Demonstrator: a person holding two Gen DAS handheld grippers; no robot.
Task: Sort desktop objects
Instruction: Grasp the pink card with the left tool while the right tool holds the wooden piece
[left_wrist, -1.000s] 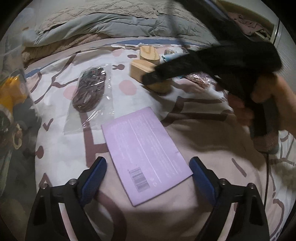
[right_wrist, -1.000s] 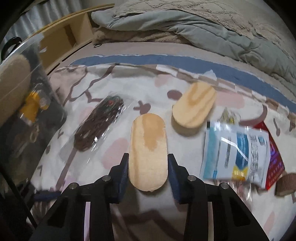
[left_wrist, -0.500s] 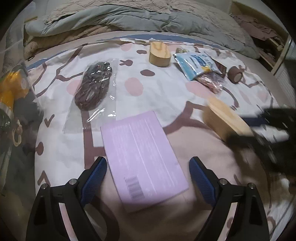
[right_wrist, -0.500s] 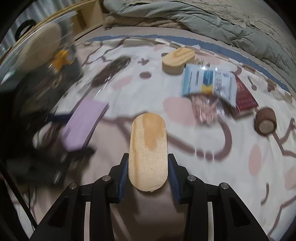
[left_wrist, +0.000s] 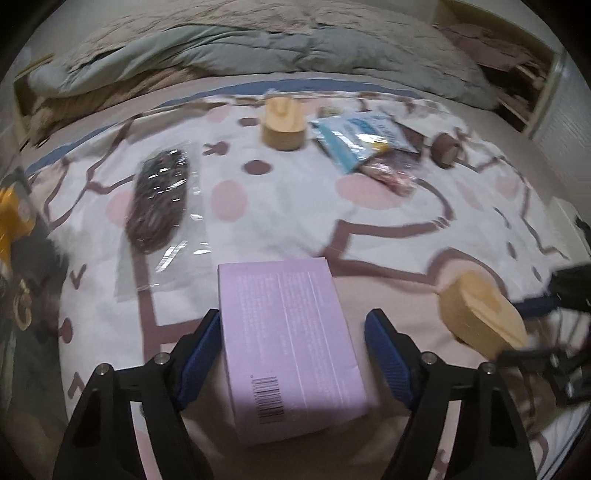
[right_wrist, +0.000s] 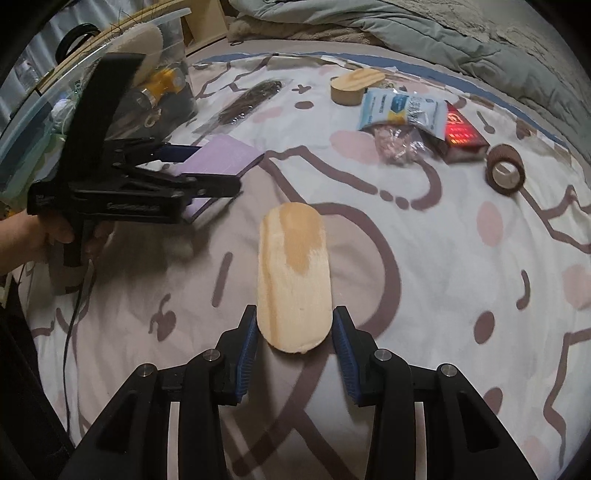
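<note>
- Right gripper (right_wrist: 294, 349) pinches an oval wooden block (right_wrist: 293, 275) above the printed sheet (right_wrist: 461, 280); wide bare sheet lies ahead and to its right.
- Left gripper (left_wrist: 291, 349) straddles a lilac box (left_wrist: 288, 343), jaws closing, a gap showing at the right pad; the box lies flat on the sheet.
- Farther off: a second block (left_wrist: 283, 123), a bagged dark item (left_wrist: 159, 195), a blue pouch (left_wrist: 354, 138), a tape roll (right_wrist: 505, 170). Crumpled duvet (left_wrist: 258, 48) along the far edge.
- A clear bin (right_wrist: 40, 110) at the sheet's left edge, contents hard to make out; a hand (right_wrist: 55, 230) is cut off at the frame.
</note>
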